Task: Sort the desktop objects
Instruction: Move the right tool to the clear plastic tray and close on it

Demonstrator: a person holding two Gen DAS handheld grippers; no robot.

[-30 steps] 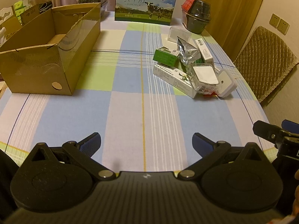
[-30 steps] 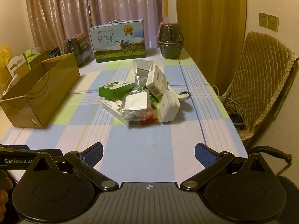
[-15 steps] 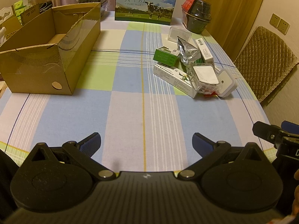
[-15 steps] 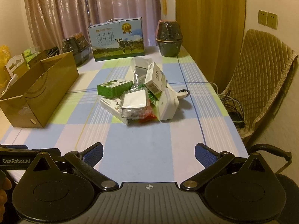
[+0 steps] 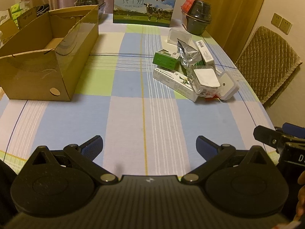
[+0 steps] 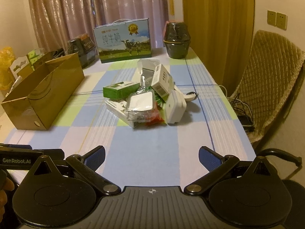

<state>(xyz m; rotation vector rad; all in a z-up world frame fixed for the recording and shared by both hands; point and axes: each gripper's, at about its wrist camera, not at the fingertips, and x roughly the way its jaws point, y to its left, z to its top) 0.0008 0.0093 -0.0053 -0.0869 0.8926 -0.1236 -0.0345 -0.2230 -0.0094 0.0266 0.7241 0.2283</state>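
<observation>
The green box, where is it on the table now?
The green box lies at the left edge of the pile in the right wrist view, resting on a long white box, to the right of the cardboard box.

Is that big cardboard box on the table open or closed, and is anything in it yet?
Open: the cardboard box has no lid on top, and the floor visible inside looks bare. The near corner is hidden by its wall.

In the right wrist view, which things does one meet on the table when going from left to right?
cardboard box → green box → clear plastic case → white adapter; the milk carton and black pot stand farther back.
</observation>
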